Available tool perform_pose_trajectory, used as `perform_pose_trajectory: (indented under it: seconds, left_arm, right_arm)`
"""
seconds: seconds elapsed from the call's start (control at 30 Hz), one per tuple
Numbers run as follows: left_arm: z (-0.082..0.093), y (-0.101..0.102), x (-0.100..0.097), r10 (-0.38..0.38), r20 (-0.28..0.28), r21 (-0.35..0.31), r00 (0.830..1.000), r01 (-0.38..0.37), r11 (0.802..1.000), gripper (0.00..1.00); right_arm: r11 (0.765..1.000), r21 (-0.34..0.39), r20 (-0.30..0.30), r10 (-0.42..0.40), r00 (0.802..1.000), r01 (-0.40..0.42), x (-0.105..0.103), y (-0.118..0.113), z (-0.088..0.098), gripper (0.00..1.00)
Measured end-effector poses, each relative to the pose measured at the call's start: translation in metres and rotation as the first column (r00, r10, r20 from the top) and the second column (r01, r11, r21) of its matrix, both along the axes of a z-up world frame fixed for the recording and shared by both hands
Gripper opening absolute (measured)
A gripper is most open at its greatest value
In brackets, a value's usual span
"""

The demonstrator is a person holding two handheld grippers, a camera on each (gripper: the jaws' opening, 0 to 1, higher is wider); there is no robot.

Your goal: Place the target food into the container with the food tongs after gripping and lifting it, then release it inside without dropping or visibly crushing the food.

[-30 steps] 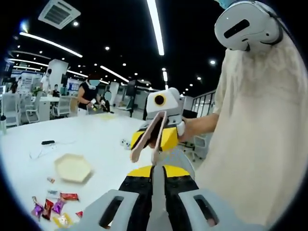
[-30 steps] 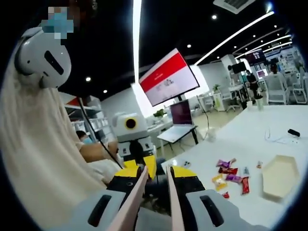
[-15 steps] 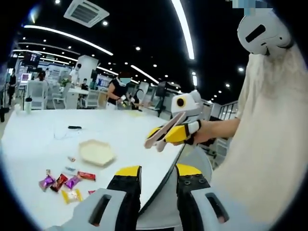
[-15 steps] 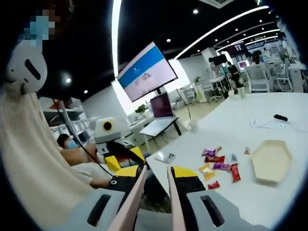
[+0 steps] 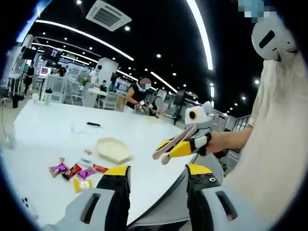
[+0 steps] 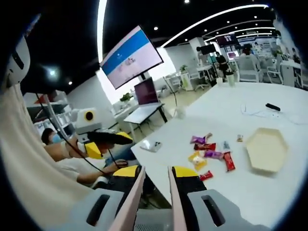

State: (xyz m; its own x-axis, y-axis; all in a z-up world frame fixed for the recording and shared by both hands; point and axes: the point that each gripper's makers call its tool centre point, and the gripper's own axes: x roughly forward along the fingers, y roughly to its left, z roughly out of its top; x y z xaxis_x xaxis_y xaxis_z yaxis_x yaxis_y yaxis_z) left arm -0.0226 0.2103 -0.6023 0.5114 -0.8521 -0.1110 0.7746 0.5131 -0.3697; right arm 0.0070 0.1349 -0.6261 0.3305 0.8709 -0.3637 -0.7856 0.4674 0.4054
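Note:
Several wrapped candies (image 6: pixel 209 154) lie on the white table (image 6: pixel 250 192), next to an empty cream hexagonal container (image 6: pixel 266 149). My right gripper (image 6: pixel 155 169) is shut on the pink food tongs (image 6: pixel 134 192), whose two arms rise apart with nothing between them, above the table's near edge. In the left gripper view the candies (image 5: pixel 77 171) and the container (image 5: pixel 113 149) sit left of centre. The right gripper (image 5: pixel 187 144) holds the tongs (image 5: pixel 169 145) in the air to the right of them. My left gripper (image 5: pixel 159 171) stands open and holds nothing. It appears as the left gripper (image 6: pixel 103 139) off the table's edge.
A phone (image 6: pixel 150 146) lies near the table's corner. A black item with a cable (image 6: pixel 273 107) rests at the far side. A person in a pale top (image 5: pixel 269 144) stands close on the right. Other people (image 5: pixel 139 94) sit at desks behind, and a screen (image 6: pixel 130 57) hangs beyond.
My left gripper's jaws have gone from shut to wide open. Both views have swung toward the table, so more of it shows. The tongs stay in the right gripper.

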Motion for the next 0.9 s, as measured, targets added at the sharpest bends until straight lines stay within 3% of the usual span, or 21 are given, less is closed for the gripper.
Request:
perform_pose_trajectory:
  seconds: [0.17,0.53,0.9]
  left_arm:
    - [0.005,0.005,0.008,-0.006,0.016,-0.041,1.0,0.007,0.999,0.43]
    - [-0.001,0.007,0.014,-0.065,0.009,-0.059,0.998,0.065,0.996,0.44]
    - [-0.008,0.021,0.017,-0.041,-0.003,-0.071,0.999,0.041,0.997,0.43]
  right_arm:
    - [0.997,0.039,-0.015,-0.065,0.998,0.066,0.008,0.008,0.006,0.26]
    - [0.993,-0.046,-0.004,-0.11,0.994,0.11,0.007,0.012,-0.01,0.27]
    - [0.989,-0.109,0.019,-0.097,0.995,0.099,0.019,0.029,-0.022,0.27]
